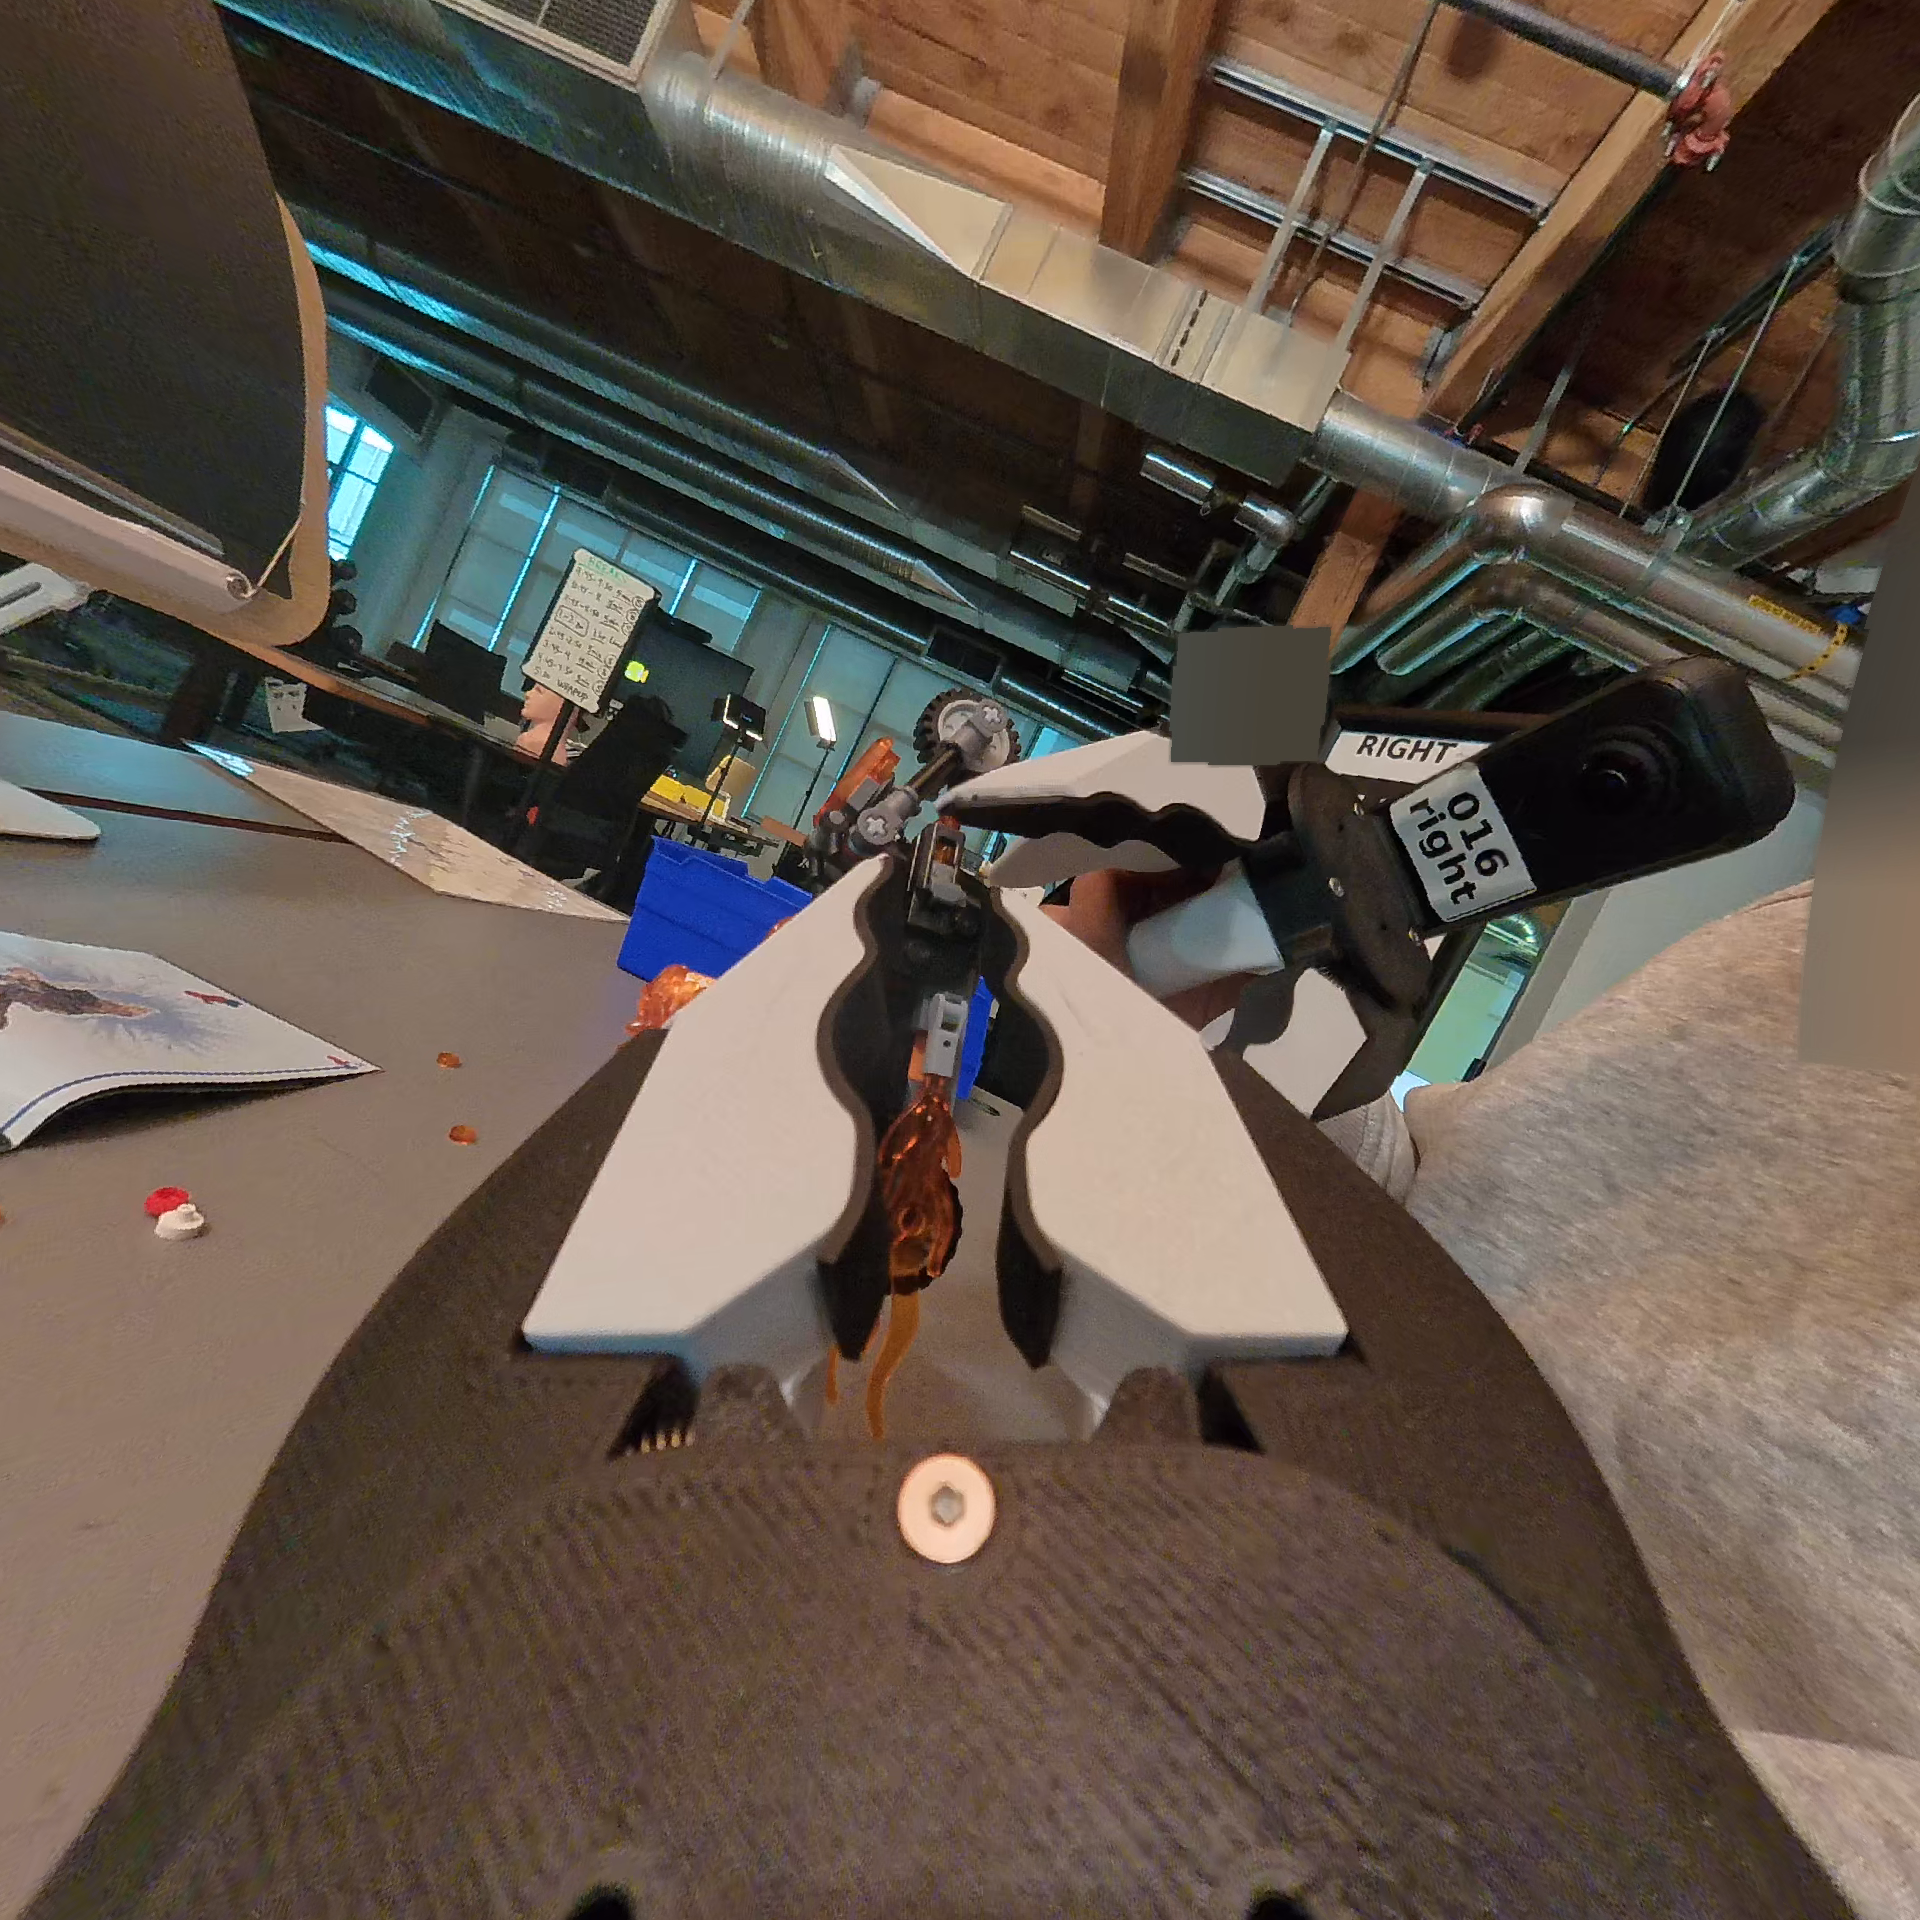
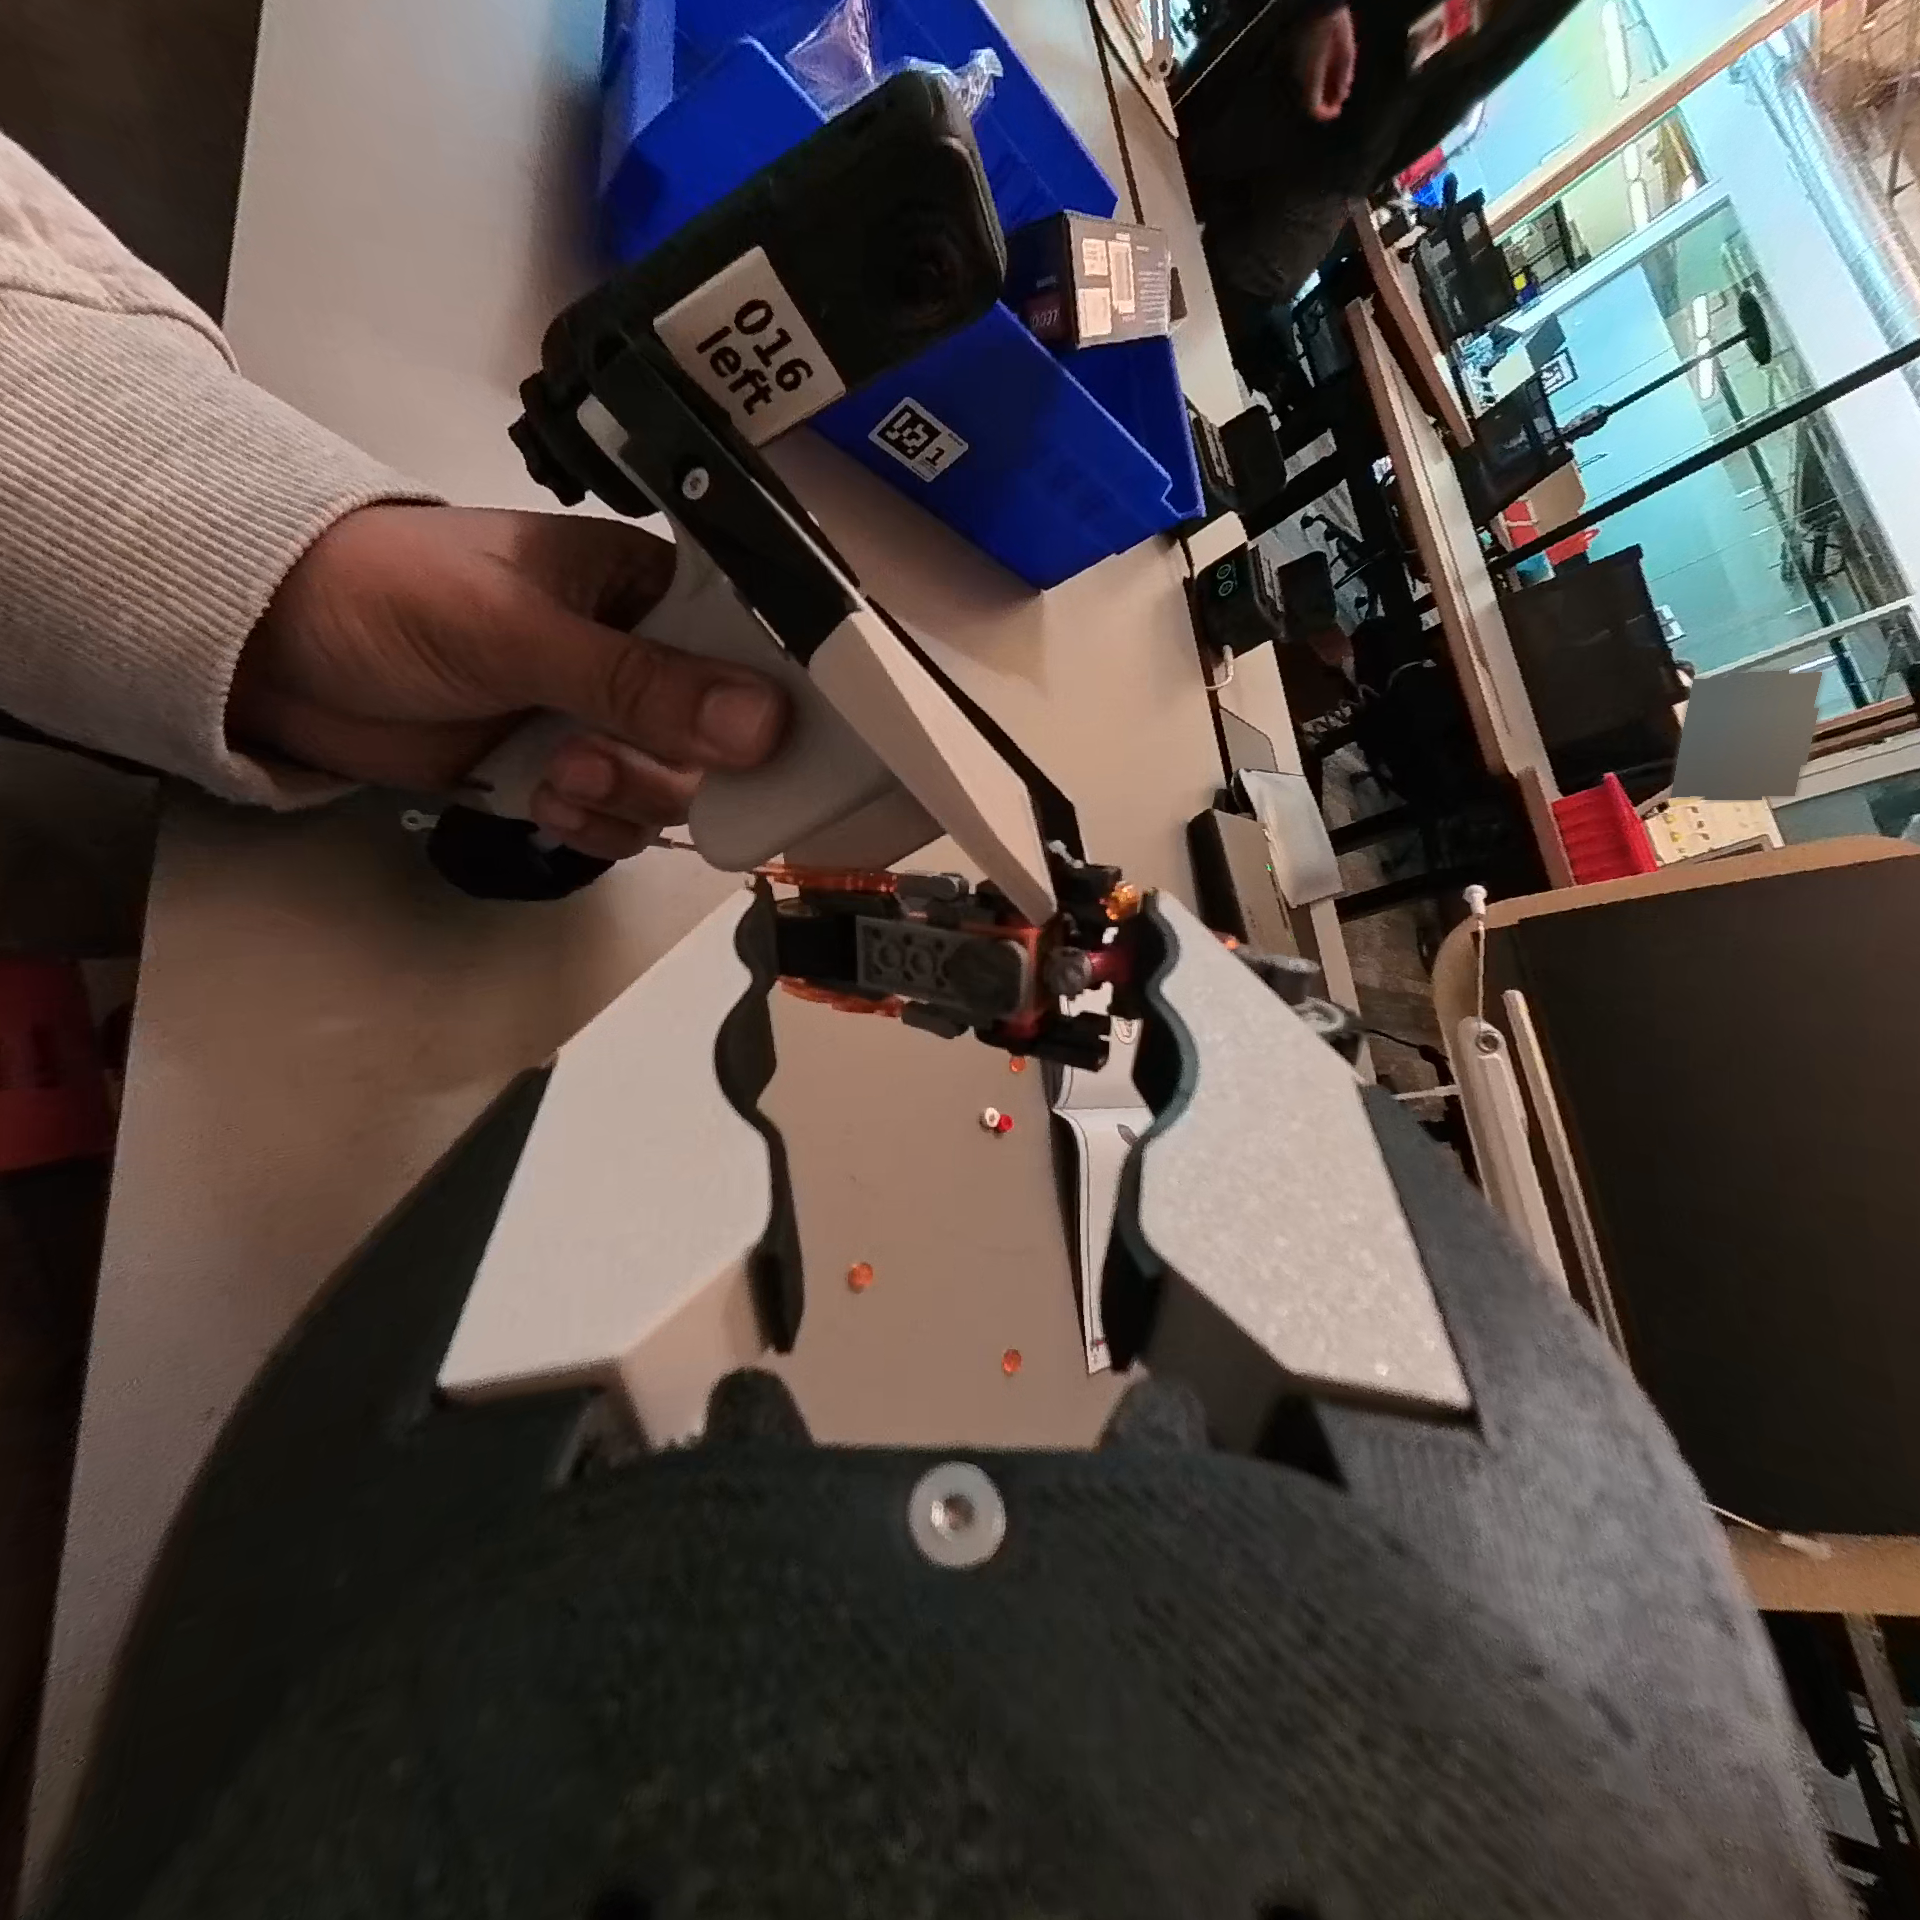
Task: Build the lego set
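The lego model (image 1: 940, 914) is a small dark grey and black build with a wheel on an axle (image 1: 971, 727) at its far end and a clear orange flame piece (image 1: 920, 1195) hanging toward the camera. My left gripper (image 1: 935, 894) is shut on the model and holds it above the table. The model also shows in the right wrist view (image 2: 914, 961), pinched by the left gripper (image 2: 1049, 883) from above. My right gripper (image 2: 951, 935) is open, its two tips on either side of the model. It comes in from the right in the left wrist view (image 1: 966, 836).
Blue bins (image 2: 1039, 468) stand at the table's far side, with a dark box (image 2: 1101, 275) on one. An instruction booklet (image 1: 104, 1018) lies at the left. Loose red and white studs (image 1: 171, 1210) and orange studs (image 2: 859, 1276) lie on the table. A person's hand (image 2: 468, 644) holds the left gripper. My two grippers' fingertips are within a few centimetres of each other.
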Action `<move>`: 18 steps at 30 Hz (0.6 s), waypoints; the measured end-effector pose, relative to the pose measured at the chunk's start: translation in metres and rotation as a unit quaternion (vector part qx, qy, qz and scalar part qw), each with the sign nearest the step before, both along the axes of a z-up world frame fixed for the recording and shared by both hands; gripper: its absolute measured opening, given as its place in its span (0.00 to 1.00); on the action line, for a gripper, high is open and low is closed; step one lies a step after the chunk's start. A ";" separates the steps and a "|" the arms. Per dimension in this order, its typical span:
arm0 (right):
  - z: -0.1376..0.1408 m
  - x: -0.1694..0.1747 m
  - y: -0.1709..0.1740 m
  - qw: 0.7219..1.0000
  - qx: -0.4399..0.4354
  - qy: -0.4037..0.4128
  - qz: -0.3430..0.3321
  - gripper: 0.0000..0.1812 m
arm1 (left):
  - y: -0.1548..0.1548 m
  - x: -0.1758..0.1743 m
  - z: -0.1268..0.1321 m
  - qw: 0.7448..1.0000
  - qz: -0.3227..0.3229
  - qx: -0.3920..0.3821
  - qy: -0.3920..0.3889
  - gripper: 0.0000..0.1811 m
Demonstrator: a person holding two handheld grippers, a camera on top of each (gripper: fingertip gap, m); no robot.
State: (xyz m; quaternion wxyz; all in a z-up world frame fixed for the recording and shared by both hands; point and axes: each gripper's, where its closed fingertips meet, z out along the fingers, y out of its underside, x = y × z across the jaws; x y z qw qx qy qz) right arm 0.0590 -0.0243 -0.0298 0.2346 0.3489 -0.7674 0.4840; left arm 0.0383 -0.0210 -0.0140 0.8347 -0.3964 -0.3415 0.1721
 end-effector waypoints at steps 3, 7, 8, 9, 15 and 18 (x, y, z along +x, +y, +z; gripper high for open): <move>-0.001 -0.001 -0.001 1.000 -0.005 0.005 -0.002 0.39 | 0.000 0.000 0.000 1.000 0.000 0.001 0.000 0.07; -0.002 -0.002 -0.003 1.000 -0.018 0.024 -0.004 0.44 | 0.000 0.000 0.000 1.000 -0.001 0.003 0.000 0.07; -0.003 -0.002 -0.004 0.999 -0.020 0.026 -0.003 0.45 | -0.001 0.000 0.000 1.000 -0.002 0.005 -0.001 0.07; -0.005 -0.001 -0.005 0.999 -0.021 0.027 -0.002 0.45 | -0.001 0.000 0.000 1.000 -0.002 0.006 -0.001 0.07; -0.013 -0.001 -0.009 0.999 -0.022 0.044 -0.005 0.48 | -0.003 -0.001 -0.001 1.000 -0.004 0.017 -0.005 0.07; -0.016 -0.002 -0.011 0.998 -0.020 0.059 -0.010 0.50 | -0.003 -0.001 -0.001 1.000 -0.002 0.015 -0.008 0.07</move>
